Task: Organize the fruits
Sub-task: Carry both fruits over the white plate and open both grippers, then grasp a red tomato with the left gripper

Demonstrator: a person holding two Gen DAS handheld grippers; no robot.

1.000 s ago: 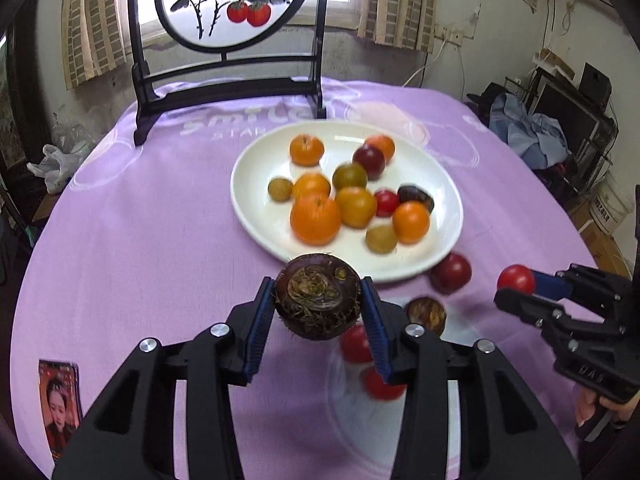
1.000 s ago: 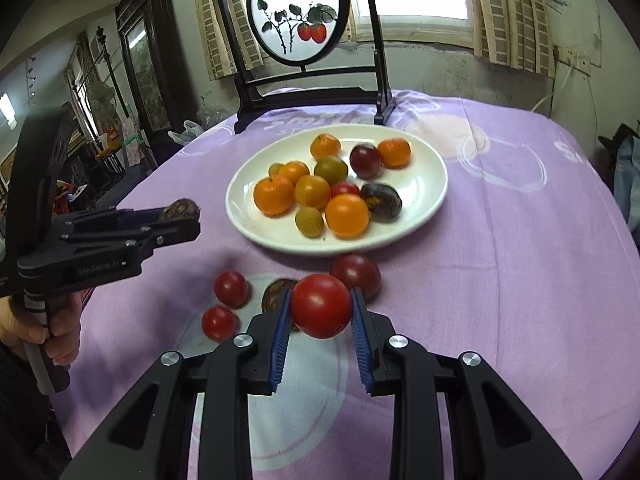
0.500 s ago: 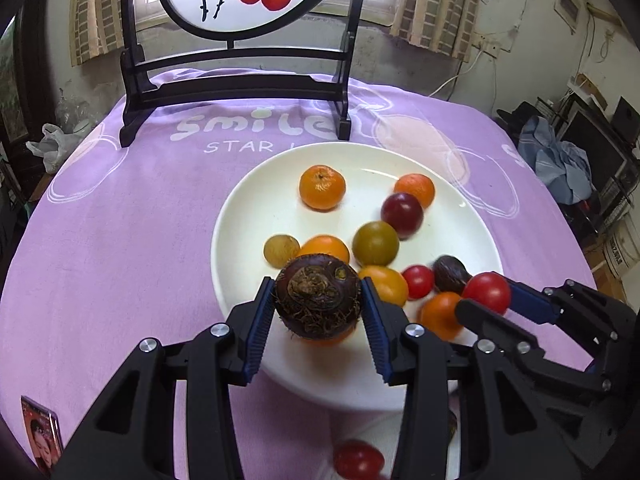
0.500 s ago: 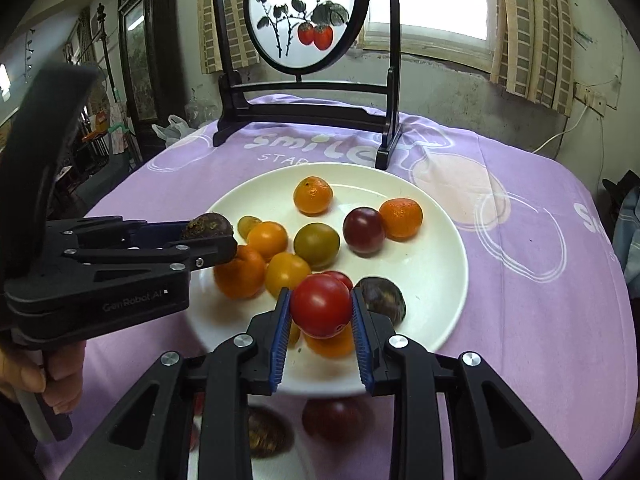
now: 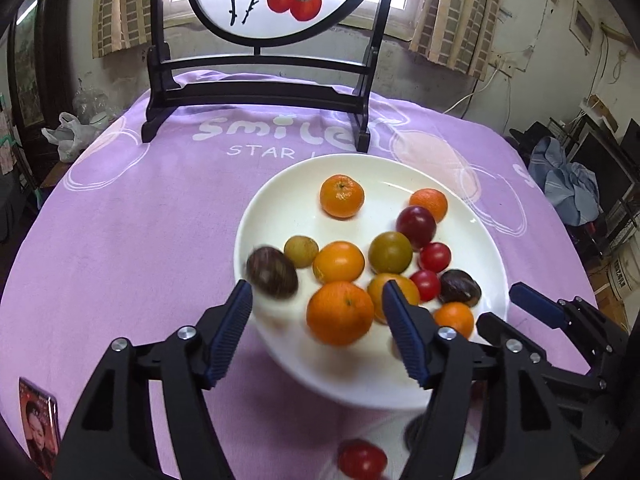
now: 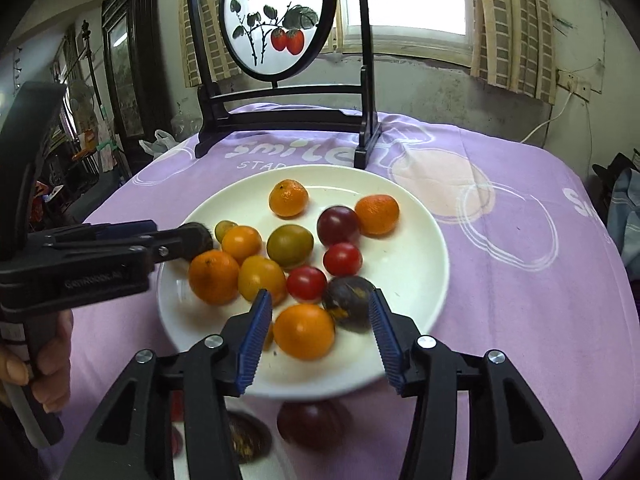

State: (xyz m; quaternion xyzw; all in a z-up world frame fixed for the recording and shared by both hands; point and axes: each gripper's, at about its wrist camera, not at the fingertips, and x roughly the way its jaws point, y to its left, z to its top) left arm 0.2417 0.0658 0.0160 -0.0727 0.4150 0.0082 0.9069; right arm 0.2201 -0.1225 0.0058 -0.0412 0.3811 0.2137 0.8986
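A white plate (image 5: 280, 352) (image 6: 420, 240) on the purple cloth holds several oranges, plums and small tomatoes. My left gripper (image 5: 318, 332) is open over the plate's near left side. The dark brown fruit (image 5: 272, 273) it held is blurred at the plate's left rim, free of the pads; it also shows in the right wrist view (image 6: 198, 240). My right gripper (image 6: 316, 340) is open over the plate's near edge. The red tomato (image 6: 306, 283) lies on the plate just beyond it, beside a dark plum (image 6: 352, 300).
A black stand with a round painted panel (image 5: 260, 92) (image 6: 280, 116) stands behind the plate. On the cloth in front of the plate lie a red tomato (image 5: 362, 460), a dark plum (image 6: 312, 420) and a brown fruit (image 6: 248, 440). A photo card (image 5: 38, 420) lies at the left edge.
Both grippers moved forward over the plate and opened. The left one let go of the dark brown fruit, the right one let go of the red tomato.
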